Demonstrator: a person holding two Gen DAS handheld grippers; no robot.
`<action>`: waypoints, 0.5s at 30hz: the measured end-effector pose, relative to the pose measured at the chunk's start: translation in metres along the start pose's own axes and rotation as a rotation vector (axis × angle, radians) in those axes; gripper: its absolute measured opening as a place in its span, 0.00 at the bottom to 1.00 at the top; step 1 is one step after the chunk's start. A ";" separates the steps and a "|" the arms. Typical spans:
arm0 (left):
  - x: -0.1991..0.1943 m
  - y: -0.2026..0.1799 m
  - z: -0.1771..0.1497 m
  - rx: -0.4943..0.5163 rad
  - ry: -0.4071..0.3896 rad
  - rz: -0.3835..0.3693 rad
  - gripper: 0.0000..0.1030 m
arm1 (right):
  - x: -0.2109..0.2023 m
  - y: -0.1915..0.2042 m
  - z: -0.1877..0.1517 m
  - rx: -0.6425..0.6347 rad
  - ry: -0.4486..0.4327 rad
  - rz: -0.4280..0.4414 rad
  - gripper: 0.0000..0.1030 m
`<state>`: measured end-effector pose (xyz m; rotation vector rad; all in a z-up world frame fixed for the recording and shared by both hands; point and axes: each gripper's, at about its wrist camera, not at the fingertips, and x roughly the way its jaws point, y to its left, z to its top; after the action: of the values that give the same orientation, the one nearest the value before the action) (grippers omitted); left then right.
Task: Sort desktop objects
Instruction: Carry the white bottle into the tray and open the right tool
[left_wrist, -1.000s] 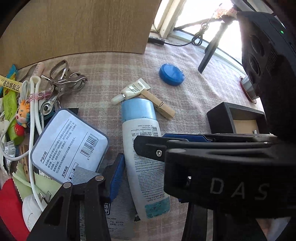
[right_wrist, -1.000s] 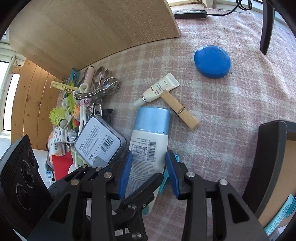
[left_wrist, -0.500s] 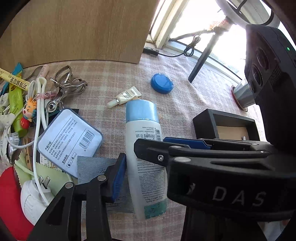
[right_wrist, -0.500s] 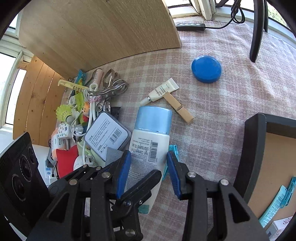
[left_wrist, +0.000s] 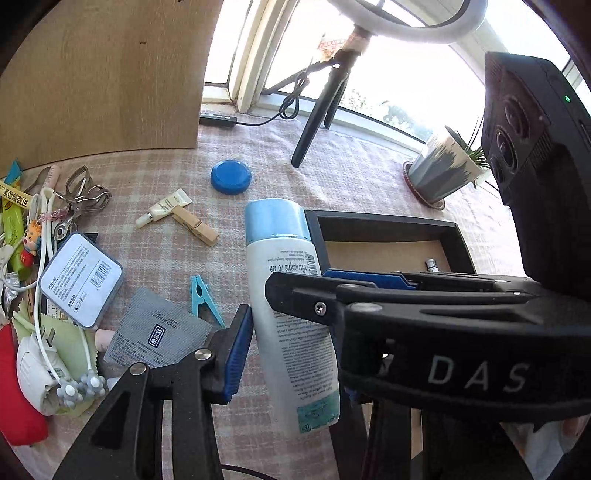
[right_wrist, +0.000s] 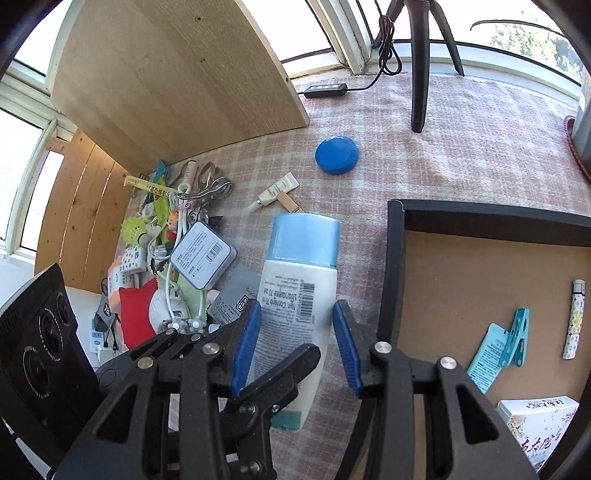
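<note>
A white bottle with a light blue cap (right_wrist: 299, 280) is held in the air above the checked cloth, cap pointing away; it also shows in the left wrist view (left_wrist: 288, 295). My right gripper (right_wrist: 295, 343) is shut on its lower body, a blue pad on each side. My left gripper (left_wrist: 288, 332) also brackets the bottle, with its left blue pad against the bottle and its right finger hidden behind the right gripper's black body. A black tray with a cork floor (right_wrist: 480, 280) lies just right of the bottle; it also shows in the left wrist view (left_wrist: 384, 251).
On the cloth lie a blue round lid (left_wrist: 231, 176), a small cream tube (left_wrist: 162, 208), a wooden clothespin (left_wrist: 195, 229), a turquoise clip (left_wrist: 203, 299), a grey sachet (left_wrist: 159, 332) and a white tin (left_wrist: 80, 278). A clutter pile lies at far left. A tripod leg (left_wrist: 314, 118) and plant pot (left_wrist: 443, 173) stand behind.
The bottle has been lifted off the cloth and carried up and right toward the black tray. The grey sachet and turquoise clip it lay over now show.
</note>
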<state>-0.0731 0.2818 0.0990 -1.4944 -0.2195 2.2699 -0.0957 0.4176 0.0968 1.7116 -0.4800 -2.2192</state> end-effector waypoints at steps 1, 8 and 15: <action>-0.001 -0.006 -0.002 0.001 0.001 -0.005 0.39 | -0.004 -0.003 -0.004 0.002 -0.004 -0.003 0.39; 0.000 -0.047 -0.026 0.049 0.031 -0.046 0.39 | -0.033 -0.036 -0.039 0.024 -0.013 -0.028 0.39; 0.008 -0.088 -0.055 0.110 0.082 -0.076 0.39 | -0.052 -0.069 -0.079 0.081 -0.011 -0.048 0.39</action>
<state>-0.0036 0.3592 0.1001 -1.4935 -0.1236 2.1211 -0.0084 0.4954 0.0935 1.7698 -0.5436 -2.2729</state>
